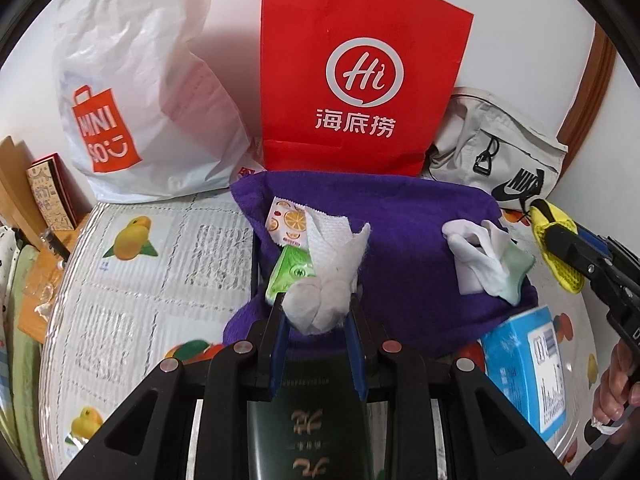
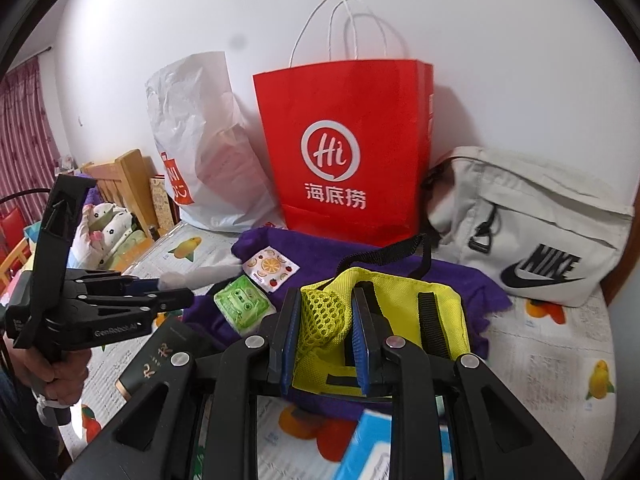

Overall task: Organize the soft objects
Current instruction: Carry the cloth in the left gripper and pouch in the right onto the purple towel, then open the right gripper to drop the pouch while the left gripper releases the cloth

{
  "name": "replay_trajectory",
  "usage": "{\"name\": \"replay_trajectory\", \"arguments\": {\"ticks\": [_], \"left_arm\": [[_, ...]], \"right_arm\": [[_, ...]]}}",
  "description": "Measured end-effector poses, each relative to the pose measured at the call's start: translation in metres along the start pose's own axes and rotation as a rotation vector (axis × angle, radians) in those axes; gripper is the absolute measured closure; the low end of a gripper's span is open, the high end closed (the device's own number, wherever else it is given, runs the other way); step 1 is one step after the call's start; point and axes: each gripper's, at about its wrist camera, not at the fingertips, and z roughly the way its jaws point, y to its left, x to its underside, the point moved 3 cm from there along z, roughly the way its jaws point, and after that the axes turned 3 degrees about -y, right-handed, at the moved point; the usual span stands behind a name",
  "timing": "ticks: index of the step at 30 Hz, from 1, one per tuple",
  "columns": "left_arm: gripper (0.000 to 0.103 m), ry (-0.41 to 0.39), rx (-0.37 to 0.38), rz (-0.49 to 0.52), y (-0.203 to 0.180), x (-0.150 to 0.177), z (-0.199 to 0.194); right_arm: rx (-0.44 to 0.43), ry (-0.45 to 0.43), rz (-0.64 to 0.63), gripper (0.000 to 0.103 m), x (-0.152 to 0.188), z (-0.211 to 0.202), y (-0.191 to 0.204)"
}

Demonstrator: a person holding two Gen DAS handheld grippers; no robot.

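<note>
Two soft things are riding in my grippers above the purple cloth (image 1: 400, 248).

I am pinching a grey sock (image 1: 320, 304) in my left gripper (image 1: 318, 320) and a yellow mesh pouch (image 2: 360, 320) in my right gripper (image 2: 326, 344), probably to gather them with the white socks (image 1: 480, 256) lying there. Behind, a red paper bag (image 2: 344, 152) is leaning on the wall, on a fruit-print table cover (image 1: 140, 264).

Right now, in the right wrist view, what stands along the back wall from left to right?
White crinkled plastic shopping bag → red paper carrier bag with white rope handles → pale grey fabric Nike bag.
</note>
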Motion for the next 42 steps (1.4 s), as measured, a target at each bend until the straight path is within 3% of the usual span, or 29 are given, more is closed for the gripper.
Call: {"name": "replay_trajectory", "arguments": {"ticks": [11,20,34,37,40,42], "left_arm": [[0.078,0.038,0.005,0.009,-0.004,-0.018,0.038],[0.078,0.094,0.012,0.026,-0.010,-0.028,0.076],[0.076,0.149,0.005,0.019,-0.007,-0.028,0.102],[0.072,0.149,0.012,0.023,-0.008,-0.029,0.100],[0.053,0.145,0.014,0.022,-0.010,-0.029,0.096],[0.051,0.136,0.017,0.023,-0.011,-0.029,0.090]], "right_arm": [[0.043,0.035,-0.042,0.079,-0.015,0.039,-0.023],[0.044,0.128,-0.002,0.079,0.002,0.072,-0.048],[0.032,0.171,0.049,0.075,0.012,0.090,-0.061],[0.022,0.172,0.053,0.066,0.012,0.089,-0.059],[0.010,0.151,0.062,0.051,0.009,0.083,-0.058],[0.006,0.130,0.062,0.049,0.005,0.076,-0.055]]}}
